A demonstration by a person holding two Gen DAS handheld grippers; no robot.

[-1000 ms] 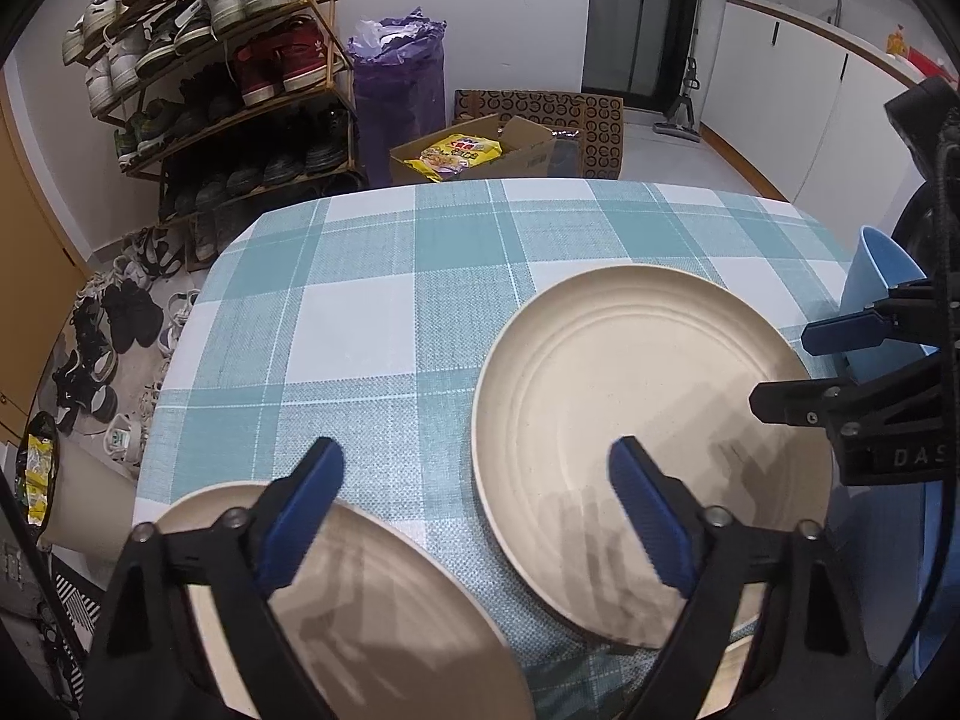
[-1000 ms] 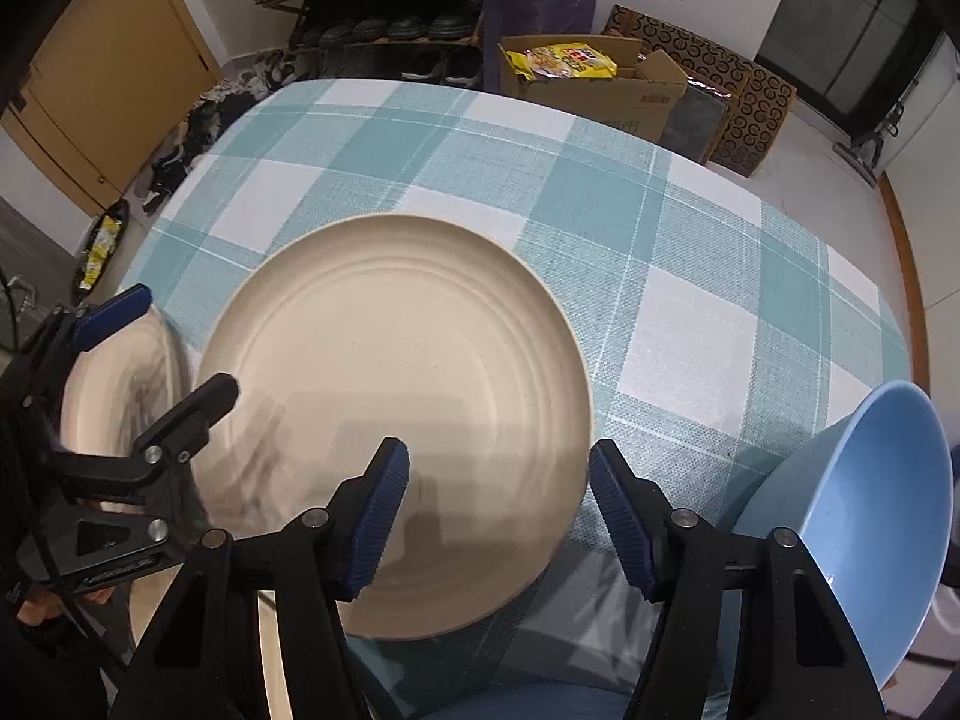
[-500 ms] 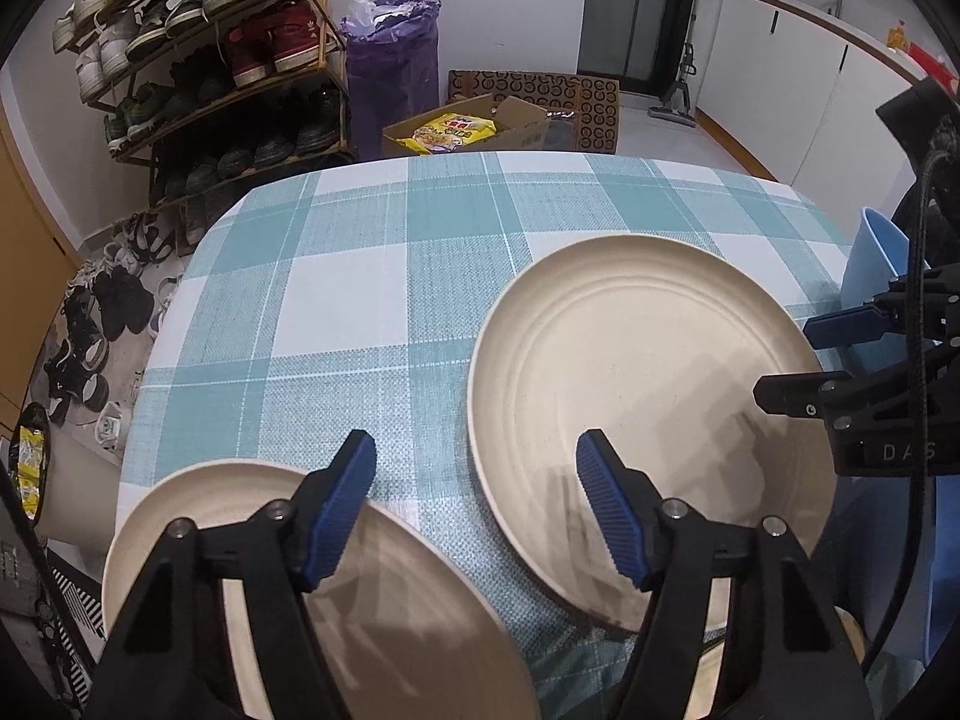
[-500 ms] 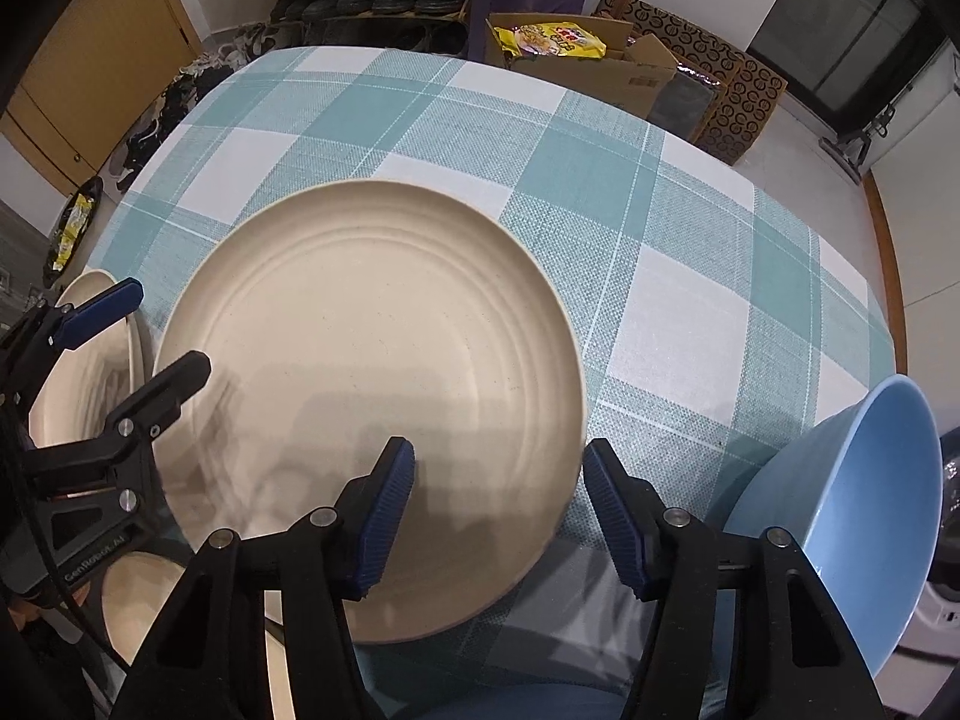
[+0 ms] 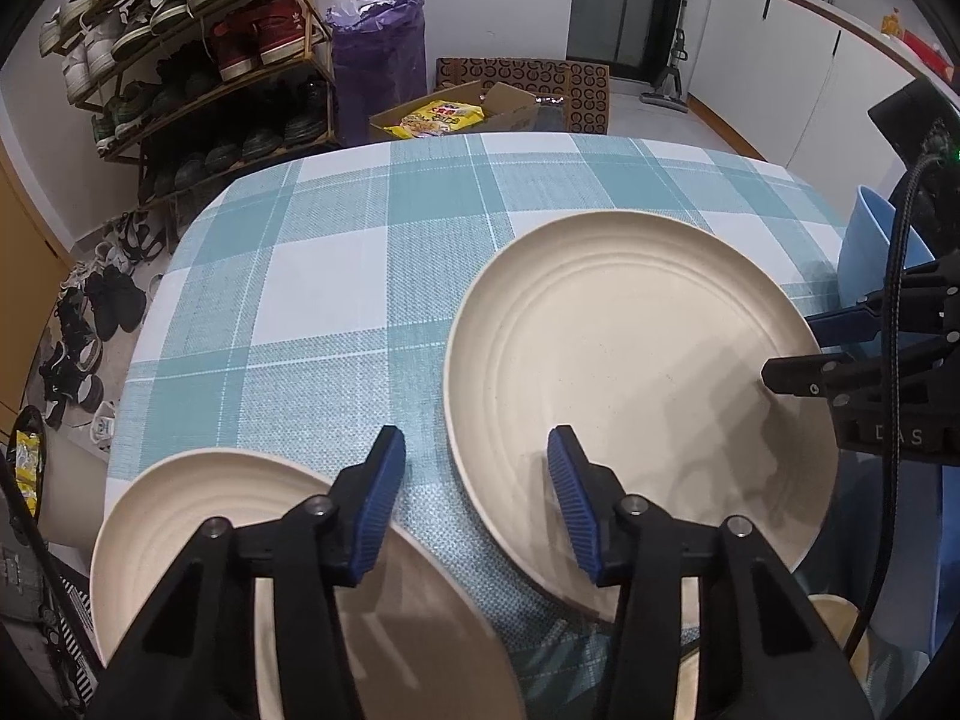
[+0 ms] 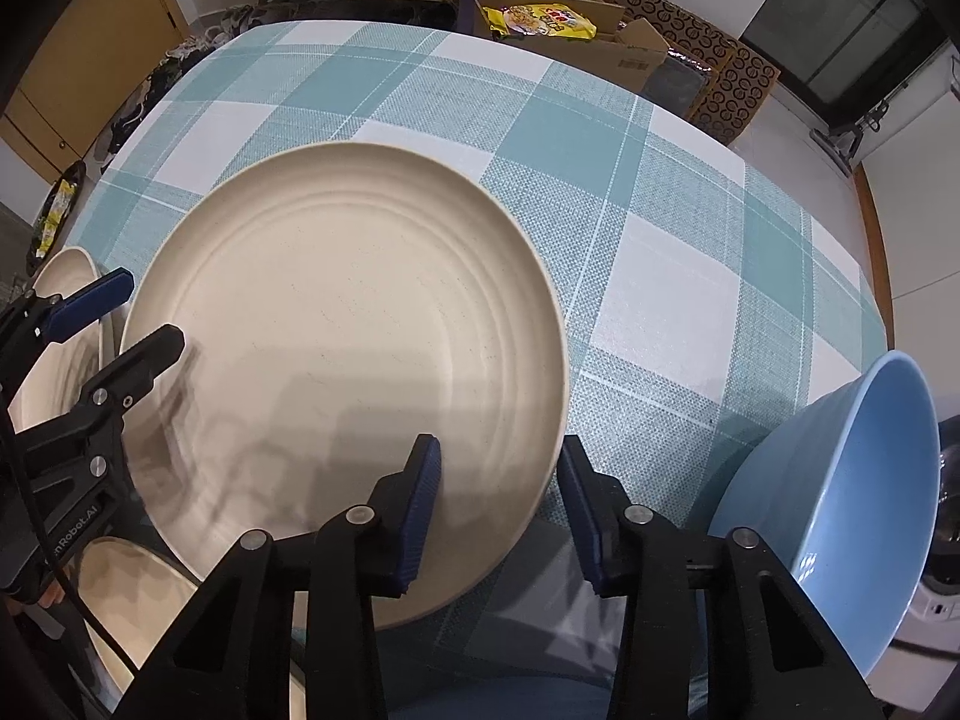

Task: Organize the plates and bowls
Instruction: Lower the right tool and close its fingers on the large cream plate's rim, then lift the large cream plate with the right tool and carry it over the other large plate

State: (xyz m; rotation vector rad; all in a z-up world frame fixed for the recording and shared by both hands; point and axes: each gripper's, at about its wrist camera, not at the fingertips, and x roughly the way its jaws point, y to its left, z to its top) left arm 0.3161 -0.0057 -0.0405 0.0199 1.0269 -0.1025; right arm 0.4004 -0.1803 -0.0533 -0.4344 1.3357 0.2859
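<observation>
A teal-and-white checked cloth (image 5: 336, 276) covers the bench, with a shoe rack (image 5: 198, 66) against the far wall, a purple bag (image 5: 378, 54) beside it and a cardboard box (image 5: 456, 111) on the floor just beyond the bench's far edge. Here is the big cream plate (image 5: 636, 372), lying flat on the cloth on the right half of the bench. A second cream plate (image 5: 198, 516) sits at the near left corner, close beside the first but with a strip of cloth between them. The blue bowl (image 6: 852, 498) stands at the right edge, tilted towards the camera in the right wrist view.

The left tool (image 5: 474, 498) hangs over the gap between the two plates, its blue pads apart and gripping nothing. The right tool (image 6: 498, 504) hovers at the near right rim of the big plate, one pad over the plate and the other over the cloth, jaws apart and empty too. More cream crockery (image 6: 138, 606) peeks in at the near edge, partly hidden by the tools.
</observation>
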